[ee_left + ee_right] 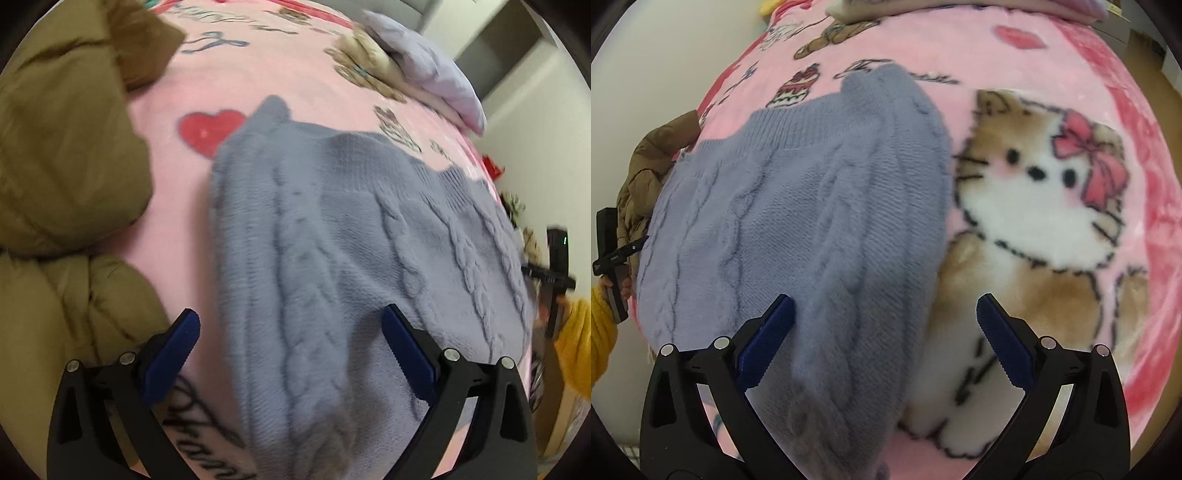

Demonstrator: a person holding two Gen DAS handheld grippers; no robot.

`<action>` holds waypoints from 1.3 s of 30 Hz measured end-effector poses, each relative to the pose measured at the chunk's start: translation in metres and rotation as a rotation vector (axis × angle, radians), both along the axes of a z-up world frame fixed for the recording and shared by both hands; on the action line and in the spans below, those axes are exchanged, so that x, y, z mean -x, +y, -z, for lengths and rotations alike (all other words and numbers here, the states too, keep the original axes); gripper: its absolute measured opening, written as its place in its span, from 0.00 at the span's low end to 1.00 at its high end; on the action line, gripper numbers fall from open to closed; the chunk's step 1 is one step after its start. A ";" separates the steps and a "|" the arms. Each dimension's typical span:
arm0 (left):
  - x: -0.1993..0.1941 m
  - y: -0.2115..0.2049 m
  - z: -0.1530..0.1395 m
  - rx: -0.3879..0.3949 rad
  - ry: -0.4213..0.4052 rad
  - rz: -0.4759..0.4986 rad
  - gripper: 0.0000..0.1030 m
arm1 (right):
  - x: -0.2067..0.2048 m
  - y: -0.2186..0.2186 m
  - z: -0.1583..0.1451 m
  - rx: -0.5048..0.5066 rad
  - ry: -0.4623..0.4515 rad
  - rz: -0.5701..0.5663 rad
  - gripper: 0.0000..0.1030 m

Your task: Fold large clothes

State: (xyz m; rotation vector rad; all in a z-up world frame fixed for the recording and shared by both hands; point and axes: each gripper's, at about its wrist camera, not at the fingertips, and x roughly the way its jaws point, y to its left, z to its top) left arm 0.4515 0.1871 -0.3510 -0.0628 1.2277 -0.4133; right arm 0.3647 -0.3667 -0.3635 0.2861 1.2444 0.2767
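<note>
A lavender-grey cable-knit sweater (351, 229) lies on a pink printed blanket (177, 206), its sleeves folded in over the body. It also shows in the right wrist view (798, 206). My left gripper (290, 321) is open and empty, hovering over the sweater's near left edge. My right gripper (884, 306) is open and empty, above the sweater's near right edge, with one blue finger (768, 332) over the knit and the other over the blanket's cat print (1034, 206).
A puffy olive-brown jacket (62, 155) lies to the left on the bed. Folded pale clothes (424, 70) are stacked at the far end. The other gripper and a yellow sleeve (576, 339) show at the right edge. A wall and shelf lie beyond.
</note>
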 end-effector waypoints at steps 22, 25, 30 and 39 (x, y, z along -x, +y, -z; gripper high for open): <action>-0.038 -0.048 0.058 0.000 0.316 0.053 0.96 | -0.034 0.051 0.024 -0.034 0.162 -0.078 0.85; -0.038 -0.057 0.058 -0.004 0.311 0.047 0.78 | -0.035 0.062 0.020 -0.002 0.162 -0.078 0.62; -0.033 -0.057 0.053 0.067 0.352 -0.138 0.28 | -0.033 0.080 0.000 0.063 0.138 -0.029 0.31; 0.033 -0.043 -0.023 0.220 0.127 -0.351 0.23 | 0.004 0.070 -0.084 0.041 -0.028 0.078 0.23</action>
